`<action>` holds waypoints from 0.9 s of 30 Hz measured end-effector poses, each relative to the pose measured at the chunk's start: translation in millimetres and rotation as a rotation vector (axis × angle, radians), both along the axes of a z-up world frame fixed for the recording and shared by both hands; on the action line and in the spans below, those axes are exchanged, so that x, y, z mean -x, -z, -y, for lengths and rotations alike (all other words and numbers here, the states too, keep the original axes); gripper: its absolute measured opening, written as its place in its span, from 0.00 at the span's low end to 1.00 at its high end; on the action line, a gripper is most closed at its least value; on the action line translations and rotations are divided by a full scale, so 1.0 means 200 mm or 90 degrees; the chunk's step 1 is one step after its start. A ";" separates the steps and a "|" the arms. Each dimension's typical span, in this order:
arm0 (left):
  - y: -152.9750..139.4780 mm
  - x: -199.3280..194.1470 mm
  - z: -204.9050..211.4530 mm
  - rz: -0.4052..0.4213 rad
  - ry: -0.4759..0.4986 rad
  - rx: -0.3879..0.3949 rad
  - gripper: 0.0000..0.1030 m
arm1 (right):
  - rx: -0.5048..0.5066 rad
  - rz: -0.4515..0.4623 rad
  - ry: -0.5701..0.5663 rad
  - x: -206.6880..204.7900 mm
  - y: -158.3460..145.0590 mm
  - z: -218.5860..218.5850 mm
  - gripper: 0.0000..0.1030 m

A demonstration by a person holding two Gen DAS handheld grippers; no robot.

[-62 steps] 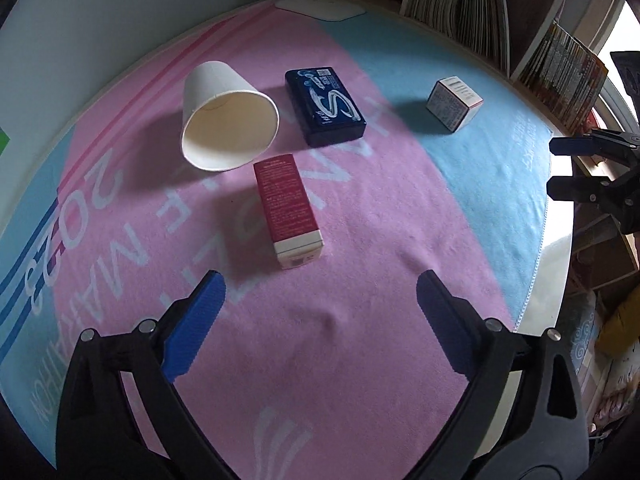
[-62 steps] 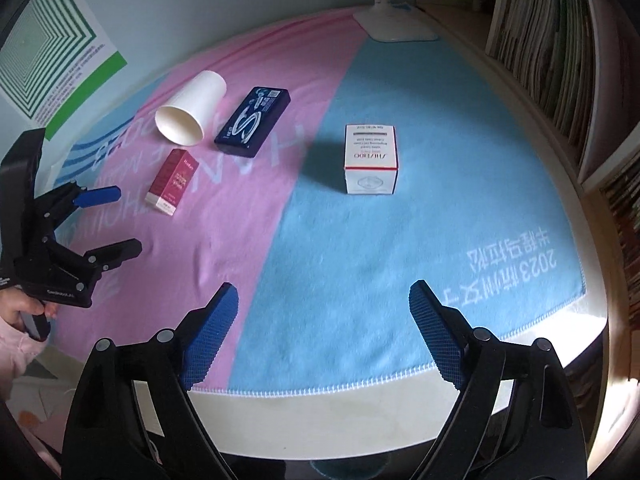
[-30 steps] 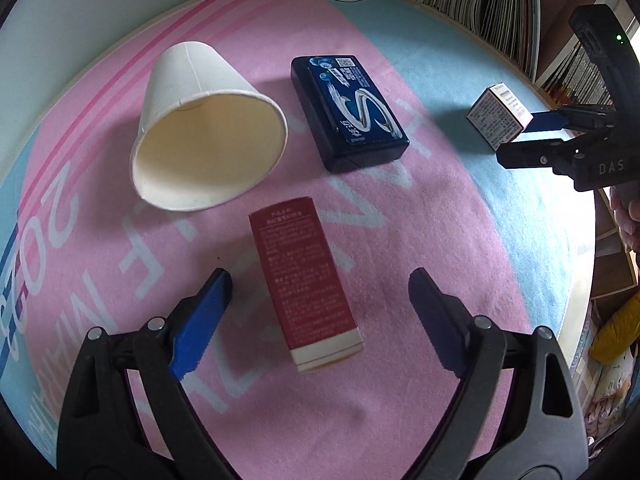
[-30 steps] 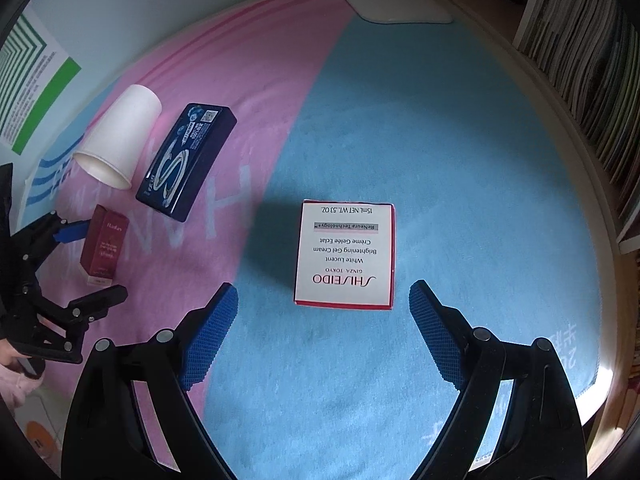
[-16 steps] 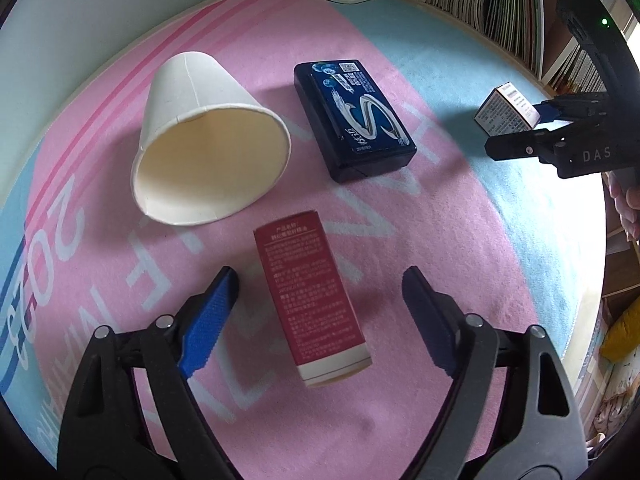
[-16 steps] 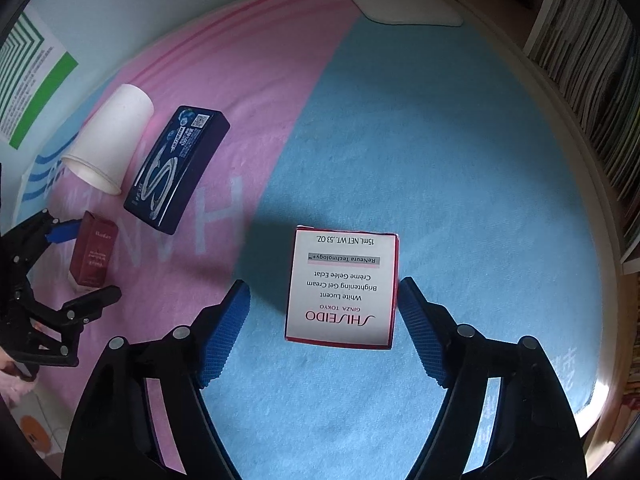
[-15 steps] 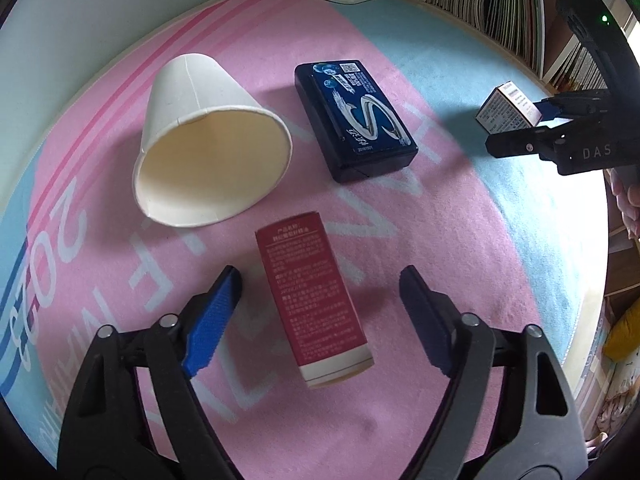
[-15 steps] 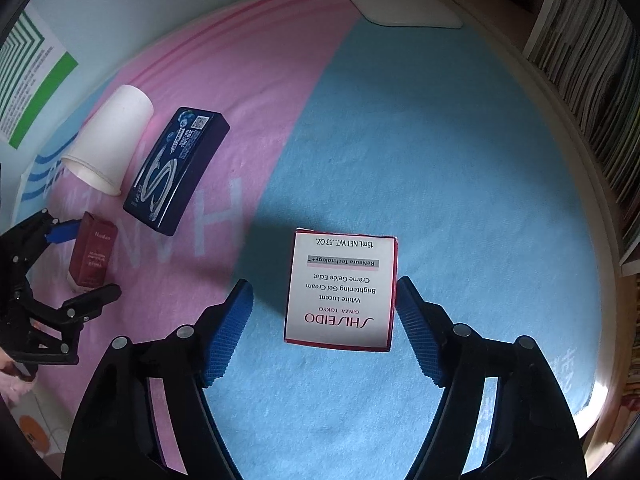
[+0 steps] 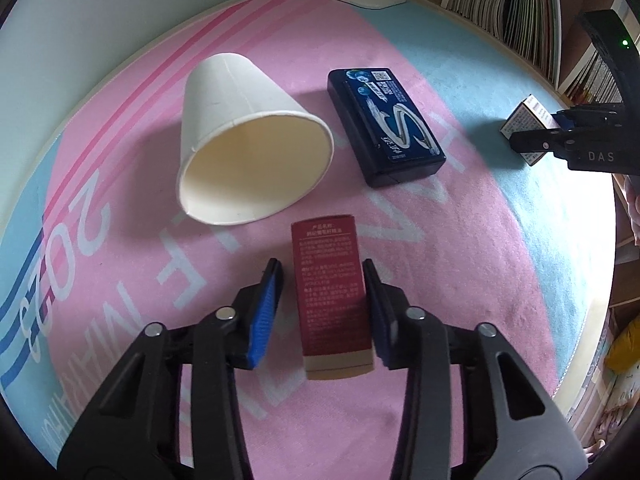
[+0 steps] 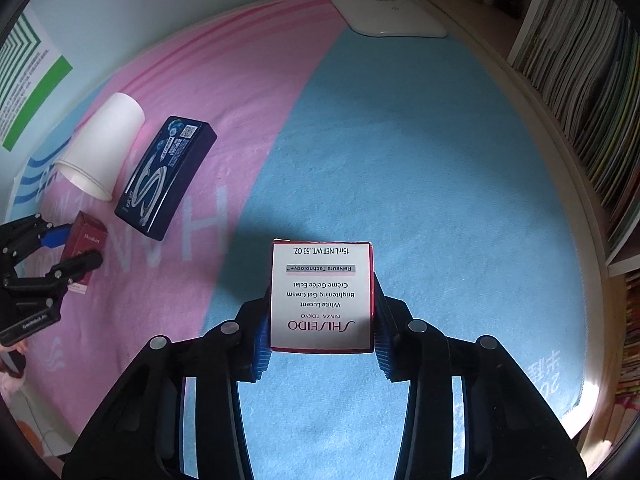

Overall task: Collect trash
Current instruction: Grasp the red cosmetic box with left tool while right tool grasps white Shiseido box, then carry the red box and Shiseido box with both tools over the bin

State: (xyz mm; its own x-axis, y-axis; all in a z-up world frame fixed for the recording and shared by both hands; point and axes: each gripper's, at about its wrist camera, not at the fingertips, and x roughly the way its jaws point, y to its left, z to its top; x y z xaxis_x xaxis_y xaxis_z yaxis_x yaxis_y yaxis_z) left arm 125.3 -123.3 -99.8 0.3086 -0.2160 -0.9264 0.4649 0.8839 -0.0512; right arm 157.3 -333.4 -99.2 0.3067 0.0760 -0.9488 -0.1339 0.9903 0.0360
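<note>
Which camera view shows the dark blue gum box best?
The left wrist view: the dark blue gum box lies near the centre, its top face fully visible. The right wrist view shows it smaller, at the left, seen obliquely.

— What's the cloth like?
— The pink-and-blue towel (image 10: pixel 420 168) looks napped, matt terry.
— And the rest?
— Matt paper cup (image 9: pixel 240 136); glossy navy gum box (image 9: pixel 386 120); smooth cardboard cream box (image 10: pixel 322 296).

A table edge (image 10: pixel 576 184) carries a pink and blue towel (image 9: pixel 480 240). On the pink, mid-frame, lie a tipped paper cup (image 9: pixel 244 152), a navy gum box (image 9: pixel 384 120) and a red carton (image 9: pixel 330 296). A white box (image 10: pixel 322 296) sits on the blue; a lamp base (image 10: pixel 388 16) at top.
</note>
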 end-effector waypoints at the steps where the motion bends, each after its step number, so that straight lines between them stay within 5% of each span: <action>1: 0.00 0.00 -0.01 -0.001 0.001 0.001 0.29 | 0.001 0.001 -0.001 0.01 -0.01 0.01 0.40; 17: -0.11 0.17 0.07 0.012 0.059 0.020 0.26 | -0.009 0.022 0.020 0.31 -0.16 0.08 0.40; 27: -0.24 0.36 0.28 0.045 0.150 0.013 0.26 | -0.027 0.050 0.074 0.62 -0.26 0.21 0.40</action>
State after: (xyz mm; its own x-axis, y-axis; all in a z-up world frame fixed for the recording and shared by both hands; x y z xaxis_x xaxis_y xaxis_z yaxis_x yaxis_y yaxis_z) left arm 52.7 -180.0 -52.8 0.3109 -0.3085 -0.8990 0.6612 0.7496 -0.0286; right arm 32.4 -374.4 -47.2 0.3893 0.0750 -0.9180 -0.0225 0.9972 0.0719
